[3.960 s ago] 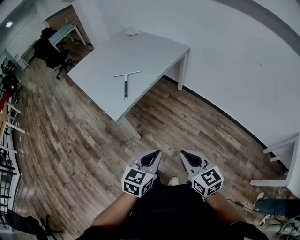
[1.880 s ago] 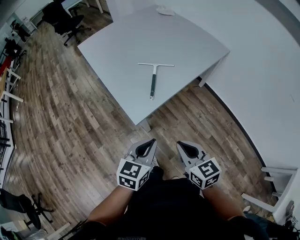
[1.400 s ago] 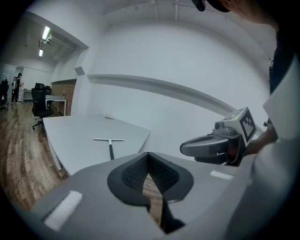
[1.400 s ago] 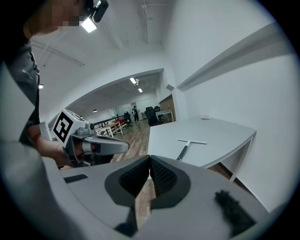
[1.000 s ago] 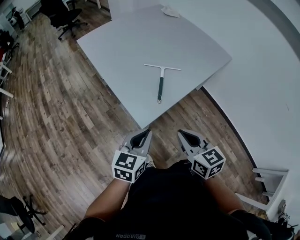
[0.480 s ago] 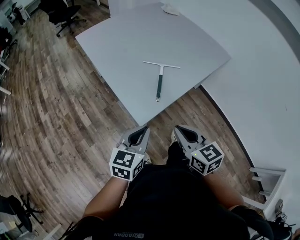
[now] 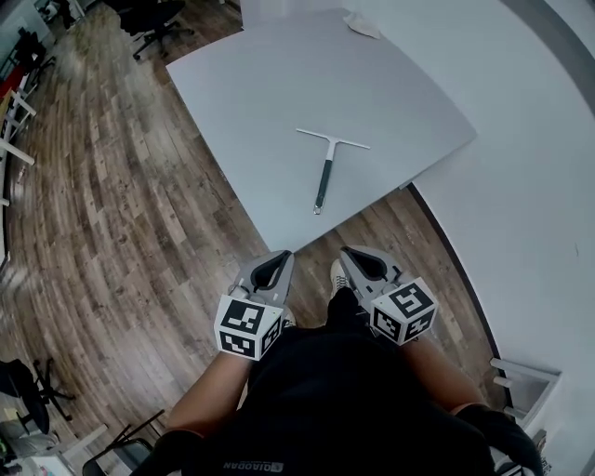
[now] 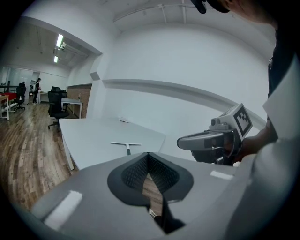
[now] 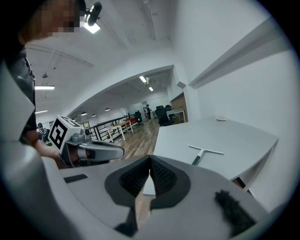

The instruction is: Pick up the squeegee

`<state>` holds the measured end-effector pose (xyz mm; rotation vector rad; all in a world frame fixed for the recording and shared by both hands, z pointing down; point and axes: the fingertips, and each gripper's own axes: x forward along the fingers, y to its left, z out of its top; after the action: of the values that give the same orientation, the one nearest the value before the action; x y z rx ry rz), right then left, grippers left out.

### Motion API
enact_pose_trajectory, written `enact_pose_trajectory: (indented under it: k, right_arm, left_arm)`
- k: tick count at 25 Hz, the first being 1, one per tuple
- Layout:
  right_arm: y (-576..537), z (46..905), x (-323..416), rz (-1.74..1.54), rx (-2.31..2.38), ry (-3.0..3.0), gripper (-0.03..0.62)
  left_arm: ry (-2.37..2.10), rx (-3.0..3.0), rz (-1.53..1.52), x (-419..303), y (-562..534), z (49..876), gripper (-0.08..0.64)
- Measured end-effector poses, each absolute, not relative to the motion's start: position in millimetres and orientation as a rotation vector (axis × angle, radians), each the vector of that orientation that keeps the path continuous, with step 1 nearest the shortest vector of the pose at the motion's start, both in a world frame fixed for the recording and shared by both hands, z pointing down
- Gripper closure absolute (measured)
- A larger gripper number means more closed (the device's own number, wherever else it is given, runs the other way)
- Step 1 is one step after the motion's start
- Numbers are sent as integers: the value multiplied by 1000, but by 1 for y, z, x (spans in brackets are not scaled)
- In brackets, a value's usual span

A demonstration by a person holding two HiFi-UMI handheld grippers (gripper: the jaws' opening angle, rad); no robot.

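The squeegee (image 7: 324,177) lies flat on the grey table (image 7: 251,84), its pale T-shaped blade away from me and its dark handle pointing toward the table's near edge. It also shows small in the left gripper view, squeegee (image 8: 126,146), and in the right gripper view, squeegee (image 9: 202,152). My left gripper (image 7: 284,255) and right gripper (image 7: 345,251) hover side by side over the wooden floor, just short of the table's near corner and well apart from the squeegee. Both are shut and hold nothing.
A small white crumpled thing (image 7: 361,25) rests at the table's far edge. A white wall (image 7: 530,186) runs along the right. Wooden floor (image 7: 112,214) spreads to the left, with office chairs (image 7: 158,11) far off.
The table and squeegee have come nearer in the head view. Both grippers have moved forward toward the table's near corner, still shut and empty.
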<state>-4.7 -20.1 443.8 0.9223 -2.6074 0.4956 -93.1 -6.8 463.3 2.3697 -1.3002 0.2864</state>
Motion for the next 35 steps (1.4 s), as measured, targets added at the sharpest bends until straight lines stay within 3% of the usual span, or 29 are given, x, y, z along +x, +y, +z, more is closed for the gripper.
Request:
enact_pose_trajectory:
  k: [24, 35]
  right_arm:
    - [-178, 476, 54, 597, 622, -2688, 586]
    - [-211, 496, 63, 644, 497, -2672, 586]
  left_arm:
    - [-1556, 2184, 402, -24, -138, 473, 554]
    - [-1709, 1995, 384, -31, -157, 476, 554]
